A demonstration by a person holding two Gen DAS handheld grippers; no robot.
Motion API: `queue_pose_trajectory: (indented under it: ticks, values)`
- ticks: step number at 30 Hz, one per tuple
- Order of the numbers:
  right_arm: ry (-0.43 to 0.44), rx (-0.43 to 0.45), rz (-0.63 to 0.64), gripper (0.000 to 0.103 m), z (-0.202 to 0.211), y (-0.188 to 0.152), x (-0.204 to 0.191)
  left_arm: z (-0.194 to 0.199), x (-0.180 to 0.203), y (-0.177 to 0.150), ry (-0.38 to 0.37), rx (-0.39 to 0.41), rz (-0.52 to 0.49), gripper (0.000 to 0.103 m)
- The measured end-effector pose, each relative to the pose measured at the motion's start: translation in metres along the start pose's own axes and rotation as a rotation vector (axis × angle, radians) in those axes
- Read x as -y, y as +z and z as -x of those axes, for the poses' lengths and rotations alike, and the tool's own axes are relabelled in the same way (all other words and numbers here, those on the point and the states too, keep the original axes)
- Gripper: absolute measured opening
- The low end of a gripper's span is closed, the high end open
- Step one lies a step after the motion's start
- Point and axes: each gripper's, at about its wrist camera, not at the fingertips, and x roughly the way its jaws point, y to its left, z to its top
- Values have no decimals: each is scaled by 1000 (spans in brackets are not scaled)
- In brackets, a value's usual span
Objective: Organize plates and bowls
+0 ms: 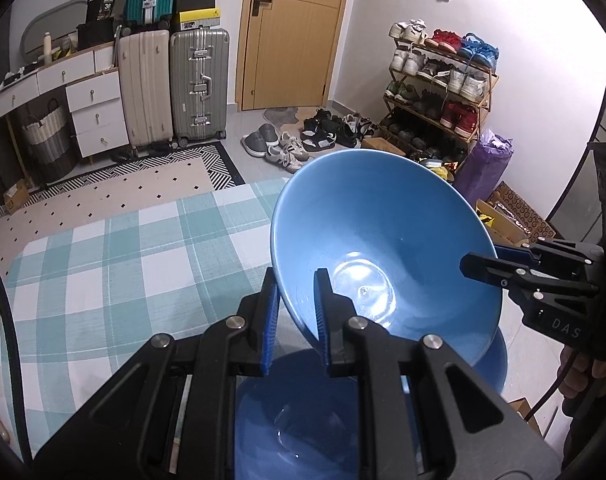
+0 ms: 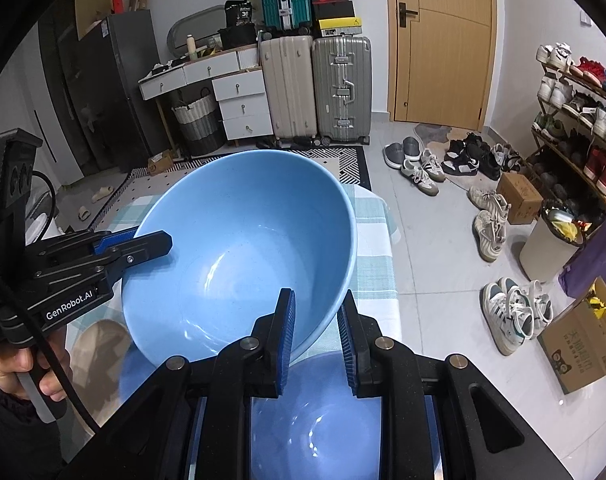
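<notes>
A light blue bowl [image 1: 383, 224] [image 2: 239, 248] hangs tilted above the table, held by both grippers on opposite sides of its rim. My left gripper [image 1: 297, 280] is shut on the bowl's near-left rim; in the right wrist view it [image 2: 147, 240] comes in from the left. My right gripper [image 2: 316, 300] is shut on the opposite rim and shows at the right edge [image 1: 483, 258] of the left wrist view. Directly below sits a second blue bowl [image 1: 303, 420] [image 2: 315, 420], partly hidden by the gripper bodies.
The table has a teal-and-white checked cloth [image 1: 103, 260] [image 2: 377, 240]. A beige dish [image 2: 99, 352] lies on it left of the lower bowl. Beyond the table are suitcases [image 1: 199, 84], a shoe rack [image 1: 443, 92], loose shoes [image 2: 423, 168] and cardboard boxes [image 2: 583, 340] on the floor.
</notes>
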Motion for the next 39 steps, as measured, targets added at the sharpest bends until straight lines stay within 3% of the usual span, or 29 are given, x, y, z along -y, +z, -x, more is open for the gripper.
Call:
queue_pose_trajectory:
  ticks: [20,39]
  values:
    - [23,38,32,23,51,-24,-48,104,15,-36,23,46,2,14]
    - [39,30,62,23,57,-41,-76,135,7,-68,35,48,19,14]
